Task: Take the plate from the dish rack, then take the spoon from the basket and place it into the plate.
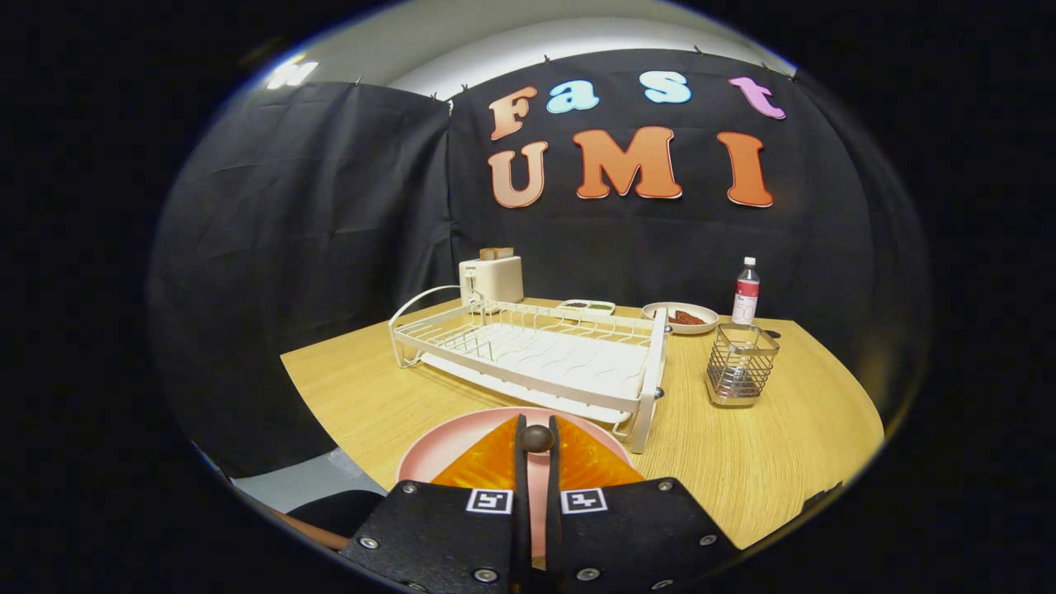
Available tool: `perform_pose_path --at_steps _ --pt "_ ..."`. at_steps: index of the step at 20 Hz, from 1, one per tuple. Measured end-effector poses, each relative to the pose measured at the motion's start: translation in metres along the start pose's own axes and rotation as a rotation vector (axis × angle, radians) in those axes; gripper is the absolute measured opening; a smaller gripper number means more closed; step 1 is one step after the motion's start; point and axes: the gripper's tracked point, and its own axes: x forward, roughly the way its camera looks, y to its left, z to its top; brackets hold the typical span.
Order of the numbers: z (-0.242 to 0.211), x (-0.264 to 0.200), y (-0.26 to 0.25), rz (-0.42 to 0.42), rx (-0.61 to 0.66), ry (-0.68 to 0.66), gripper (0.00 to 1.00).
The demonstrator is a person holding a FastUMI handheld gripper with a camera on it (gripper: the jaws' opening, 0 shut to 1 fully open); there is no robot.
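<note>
Fingers of the gripper sit at the bottom centre of the frame, drawn close together with a dark, rounded spoon end pinched between their tips. Both fingers press on it, so the claw is narrow and holding the spoon. How much of the spoon lies below the fingers cannot be told.

Directly under and around the fingertips lies the pink plate, flat on the wooden table, at the lower centre of the frame. The spoon end hangs over the plate's middle.

Just beyond the plate, in the centre of the frame, stands the white dish rack, its near corner close to the plate's far rim. To the right of the rack stands the wire basket, apart from it.

Farther back, a white toaster with bread in it sits behind the rack's left end. A small tray and a dish with reddish food lie behind the rack, and a bottle stands behind the basket.
</note>
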Motion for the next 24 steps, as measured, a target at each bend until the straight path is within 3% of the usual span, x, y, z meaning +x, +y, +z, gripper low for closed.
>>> perform_pose_path --at_steps 4,11,15,24 --pt "-0.004 -0.003 -0.005 0.005 0.02 0.013 0.11" --pt "0.0 -0.008 -0.026 -0.061 0.077 0.012 0.24" --pt "0.027 -0.012 -0.033 -0.088 0.093 -0.058 0.36" --pt "0.112 -0.035 -0.04 -0.143 0.099 -0.253 0.47"
